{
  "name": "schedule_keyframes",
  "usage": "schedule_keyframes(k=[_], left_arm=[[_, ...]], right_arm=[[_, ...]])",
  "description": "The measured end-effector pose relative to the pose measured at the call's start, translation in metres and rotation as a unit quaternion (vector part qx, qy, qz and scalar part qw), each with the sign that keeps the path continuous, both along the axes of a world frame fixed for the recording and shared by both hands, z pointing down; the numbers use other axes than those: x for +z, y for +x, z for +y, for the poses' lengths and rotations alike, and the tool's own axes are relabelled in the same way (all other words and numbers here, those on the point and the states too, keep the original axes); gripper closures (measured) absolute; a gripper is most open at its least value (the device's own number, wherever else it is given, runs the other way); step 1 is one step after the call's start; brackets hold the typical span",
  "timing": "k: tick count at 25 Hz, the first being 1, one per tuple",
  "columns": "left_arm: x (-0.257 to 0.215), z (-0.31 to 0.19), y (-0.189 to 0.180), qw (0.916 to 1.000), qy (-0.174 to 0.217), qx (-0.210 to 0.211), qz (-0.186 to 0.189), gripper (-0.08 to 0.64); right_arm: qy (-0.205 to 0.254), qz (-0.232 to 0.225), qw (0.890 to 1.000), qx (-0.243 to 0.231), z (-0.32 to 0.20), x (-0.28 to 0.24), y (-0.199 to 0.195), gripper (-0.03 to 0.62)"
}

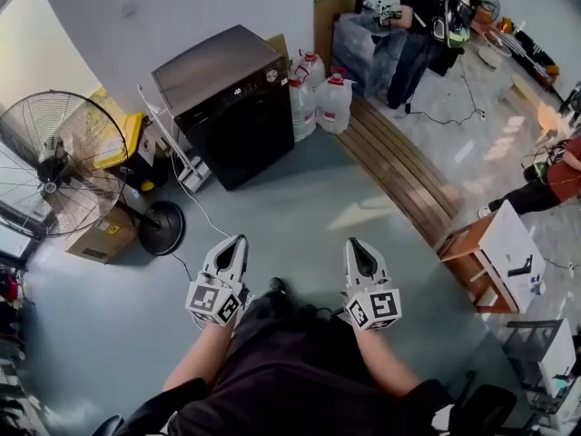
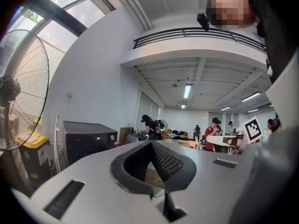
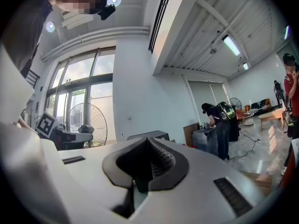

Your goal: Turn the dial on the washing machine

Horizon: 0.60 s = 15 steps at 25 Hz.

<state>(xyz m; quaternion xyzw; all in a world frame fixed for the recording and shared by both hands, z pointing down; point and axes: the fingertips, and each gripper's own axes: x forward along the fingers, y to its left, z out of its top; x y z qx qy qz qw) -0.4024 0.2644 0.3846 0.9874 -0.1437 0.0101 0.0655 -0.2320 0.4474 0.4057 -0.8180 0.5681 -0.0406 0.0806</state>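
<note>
**Start position, dial untouched.** Left gripper [image 1: 240,240] and right gripper [image 1: 352,242], both w/ jaws pressed together and nothing btwn them, are held out side by side in front of the person's body. Their tips aim fwd over the grey floor [image 1: 300,198], and neither touches anything.

Well ahead, across the floor, the dark washing machine [image 1: 227,107] stands against the white wall. Its dial [image 1: 271,75], a small pale knob, sits at the right end of the top front panel, facing the person. A standing fan [image 1: 54,162] is to the machine's left and water jugs [image 1: 320,103] are just beside its right flank. Wooden planks [image 1: 399,166] run along the floor beyond. A second person [image 1: 413,25] works at the far end of the room, well apart from the machine.

Progress, judged from this: task not begun. The dial looks untouched and out of reach, and the setting it points at is too small to tell. All steps are left:
- close the gap to the machine
- bring one gripper up to the dial
- spread its jaws round the knob and pinch
- rotate

The approach across the floor looks unobstructed.
</note>
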Motion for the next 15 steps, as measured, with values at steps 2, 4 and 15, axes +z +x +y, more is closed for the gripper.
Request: schedule_keyframes(k=[2,4,15], left_arm=[[0.001,0.000,0.006,1.0000,0.001,0.006,0.001,0.545],[0.002,-0.003,0.013,0.9999,0.001,0.011,0.004,0.545],[0.015,-0.059,0.057,0.9997,-0.017,0.004,0.014,0.545]], right_arm=[[0.002,0.000,1.000,-0.003,-0.001,-0.001,0.001,0.569],[-0.001,-0.001,1.000,-0.003,-0.003,0.001,0.004,0.569],[-0.022,-0.006,1.000,-0.006,-0.046,0.011,0.046,0.569]])
